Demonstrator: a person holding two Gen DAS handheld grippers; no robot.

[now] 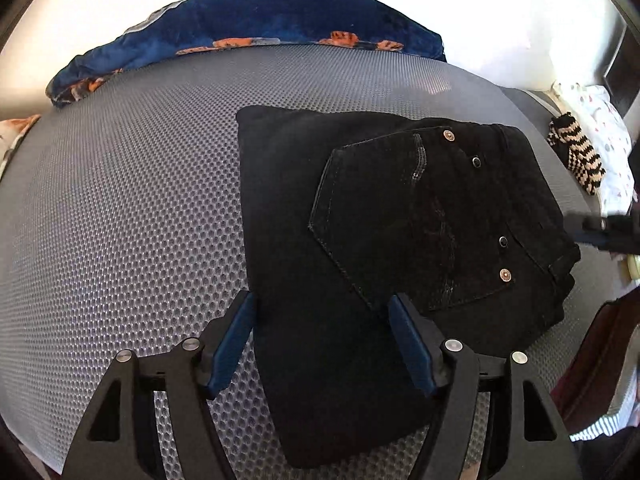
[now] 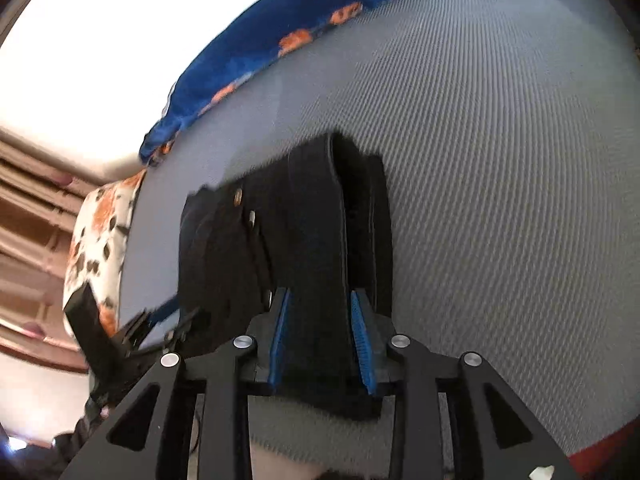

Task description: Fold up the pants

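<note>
Black jeans [image 1: 380,240] lie folded into a thick bundle on the grey mesh mattress [image 1: 120,200], back pocket with rivets facing up. My left gripper [image 1: 322,312] is open just above the bundle's near edge, its blue pads either side of the cloth without pinching it. My right gripper [image 2: 320,308] is closed on the waistband end of the jeans [image 2: 304,240], the stacked layers held between its blue pads. The right gripper also shows at the right edge of the left wrist view [image 1: 600,232].
A blue blanket with orange print [image 1: 248,28] lies along the far edge of the mattress. A striped black-and-cream sock [image 1: 580,156] and white patterned cloth [image 1: 608,136] lie at the right. A floral pillow [image 2: 100,240] and wooden furniture [image 2: 32,220] are at the left.
</note>
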